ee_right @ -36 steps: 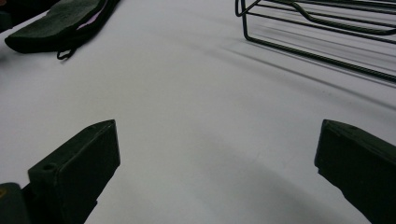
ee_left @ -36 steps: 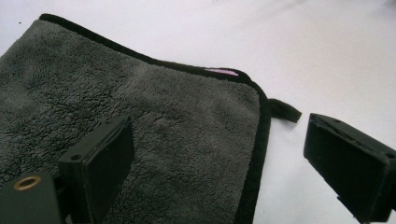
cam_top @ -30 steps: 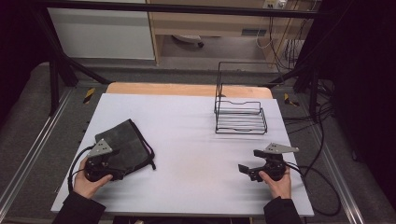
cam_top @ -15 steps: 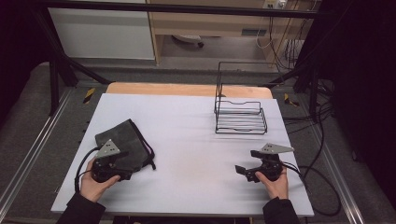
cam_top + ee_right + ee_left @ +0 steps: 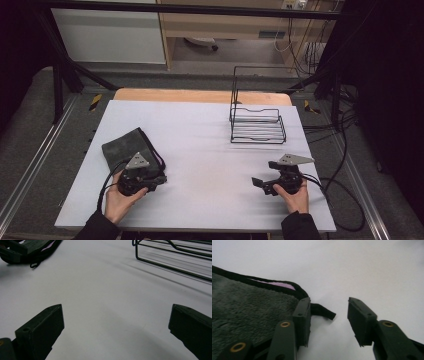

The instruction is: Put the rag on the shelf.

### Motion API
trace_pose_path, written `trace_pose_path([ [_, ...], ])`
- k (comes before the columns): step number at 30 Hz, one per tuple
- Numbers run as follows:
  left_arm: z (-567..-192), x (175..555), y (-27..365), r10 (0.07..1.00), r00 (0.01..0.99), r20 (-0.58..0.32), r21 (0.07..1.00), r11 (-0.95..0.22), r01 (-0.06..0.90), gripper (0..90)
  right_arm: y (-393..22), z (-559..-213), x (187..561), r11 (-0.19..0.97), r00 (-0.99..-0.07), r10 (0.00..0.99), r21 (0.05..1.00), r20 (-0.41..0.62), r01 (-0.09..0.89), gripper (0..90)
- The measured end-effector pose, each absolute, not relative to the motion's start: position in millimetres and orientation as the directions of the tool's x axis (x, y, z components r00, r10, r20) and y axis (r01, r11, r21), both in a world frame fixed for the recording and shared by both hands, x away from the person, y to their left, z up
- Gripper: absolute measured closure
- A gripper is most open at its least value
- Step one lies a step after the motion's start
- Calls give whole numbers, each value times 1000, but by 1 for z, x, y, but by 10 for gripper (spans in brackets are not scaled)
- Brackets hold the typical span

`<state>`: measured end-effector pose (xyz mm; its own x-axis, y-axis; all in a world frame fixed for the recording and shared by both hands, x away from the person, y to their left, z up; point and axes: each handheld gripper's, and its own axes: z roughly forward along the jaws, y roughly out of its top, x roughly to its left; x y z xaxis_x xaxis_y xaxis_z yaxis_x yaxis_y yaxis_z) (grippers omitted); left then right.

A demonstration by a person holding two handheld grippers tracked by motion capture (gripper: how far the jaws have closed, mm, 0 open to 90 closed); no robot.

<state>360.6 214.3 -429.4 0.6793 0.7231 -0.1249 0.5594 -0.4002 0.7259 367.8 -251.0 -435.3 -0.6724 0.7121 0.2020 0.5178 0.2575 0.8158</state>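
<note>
Your desk (image 5: 200, 125) carries a wire rack (image 5: 257, 125) at 1 o'clock and a dark cloth (image 5: 125, 147) at 8 o'clock. Your left gripper (image 5: 155, 181) has slid back toward you over the last second, off the cloth to its near corner; its jaws stand partly open, one resting on the fabric edge beside the loose strap (image 5: 323, 311), holding nothing. Your right gripper (image 5: 260, 185) has barely shifted, jaws wide and empty. A corner pinch looks likely.

A dark grey fleecy cloth pouch (image 5: 127, 148) with black edging and a pink lining lies flat at the white table's (image 5: 200, 145) left; a black wire rack (image 5: 257, 120) stands upright far right
</note>
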Motion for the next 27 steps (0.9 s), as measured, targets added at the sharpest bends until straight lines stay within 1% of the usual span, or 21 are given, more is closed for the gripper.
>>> trace_pose_path([
  [2, -431, 361, 212, 726, 676, -126, 722, -400, 564, 618, -251, -436, 368, 258, -672, 713, 816, 200, 517, 8],
  [3, -432, 361, 211, 726, 677, -121, 717, -408, 565, 618, -251, -436, 368, 258, -672, 713, 816, 200, 517, 8],
  [4, -433, 362, 210, 726, 675, -130, 716, -402, 571, 664, -250, -436, 368, 260, -673, 711, 814, 203, 519, 8],
  [6, -434, 363, 208, 726, 675, -133, 711, -404, 575, 692, -250, -436, 368, 261, -673, 711, 812, 203, 521, 8],
  [9, -438, 366, 204, 736, 665, -126, 700, -409, 586, 713, -250, -436, 368, 260, -673, 711, 814, 203, 520, 8],
  [11, -444, 369, 200, 740, 664, -103, 676, -438, 593, 723, -250, -436, 368, 260, -673, 711, 814, 203, 520, 8],
  [14, -446, 369, 197, 744, 662, -90, 674, -444, 591, 731, -250, -436, 368, 261, -673, 711, 813, 202, 520, 8],
  [17, -446, 370, 195, 752, 655, -78, 675, -443, 590, 787, -250, -436, 368, 260, -673, 711, 814, 202, 519, 8],
  [18, -446, 370, 195, 755, 651, -77, 675, -442, 591, 787, -250, -436, 368, 260, -673, 711, 814, 202, 519, 8],
  [19, -446, 371, 195, 757, 648, -84, 675, -435, 596, 824, -250, -436, 368, 260, -673, 711, 814, 203, 520, 8],
  [20, -446, 372, 196, 758, 646, -93, 676, -428, 600, 824, -250, -436, 368, 260, -673, 711, 814, 203, 520, 8],
  [21, -447, 375, 198, 760, 639, -117, 675, -411, 612, 856, -250, -436, 368, 261, -674, 711, 814, 202, 520, 8],
  [27, -446, 375, 199, 761, 638, -119, 676, -409, 613, 889, -251, -436, 368, 261, -673, 711, 813, 202, 520, 8],
])
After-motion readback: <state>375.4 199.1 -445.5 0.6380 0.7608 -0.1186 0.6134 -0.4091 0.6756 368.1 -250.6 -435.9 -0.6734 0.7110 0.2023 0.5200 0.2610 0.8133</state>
